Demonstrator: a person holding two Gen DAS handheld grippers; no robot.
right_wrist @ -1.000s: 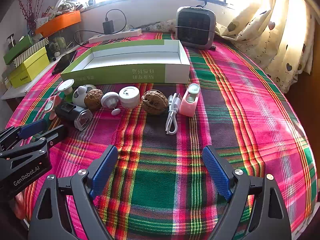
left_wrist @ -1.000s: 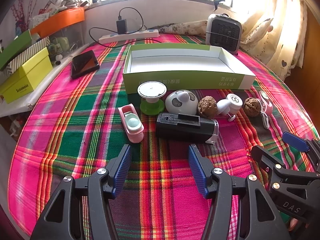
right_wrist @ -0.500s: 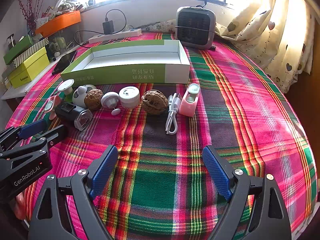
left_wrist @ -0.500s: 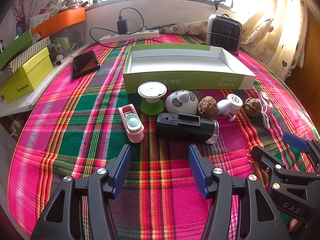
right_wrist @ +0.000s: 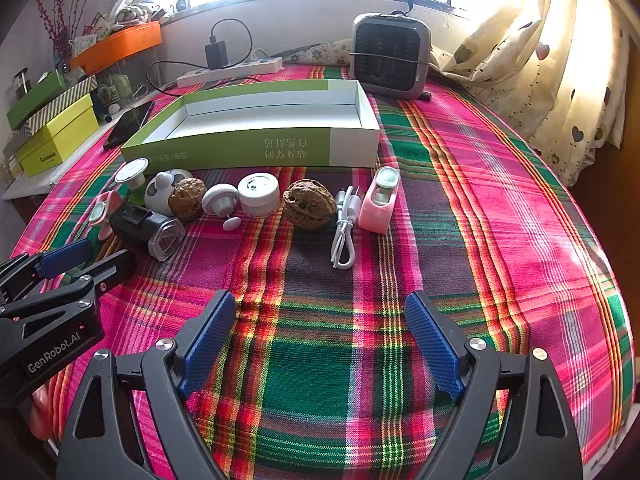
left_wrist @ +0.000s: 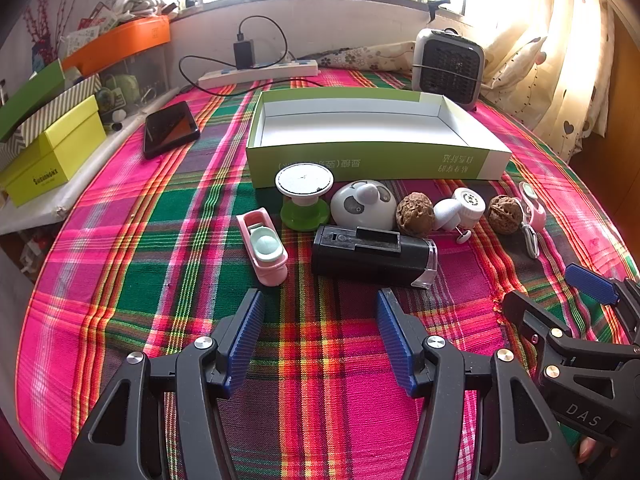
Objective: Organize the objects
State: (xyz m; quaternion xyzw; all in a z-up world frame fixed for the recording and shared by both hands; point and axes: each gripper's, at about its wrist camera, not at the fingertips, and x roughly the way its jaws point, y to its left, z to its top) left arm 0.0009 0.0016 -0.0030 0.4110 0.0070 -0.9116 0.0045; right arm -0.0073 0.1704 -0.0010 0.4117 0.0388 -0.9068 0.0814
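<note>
Box print (left_wrist: 458, 164) perhaps too small

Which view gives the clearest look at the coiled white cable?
The right wrist view: the coiled white cable lies in full sight on the plaid cloth between the brown walnut and the pink holder. In the left wrist view the cable is small, near the right edge, only partly readable.

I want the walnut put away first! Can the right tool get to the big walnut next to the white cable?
Probably yes. The right tool is open and empty, and only bare tablecloth lies between it and the walnut. The white cable sits close beside it.
</note>
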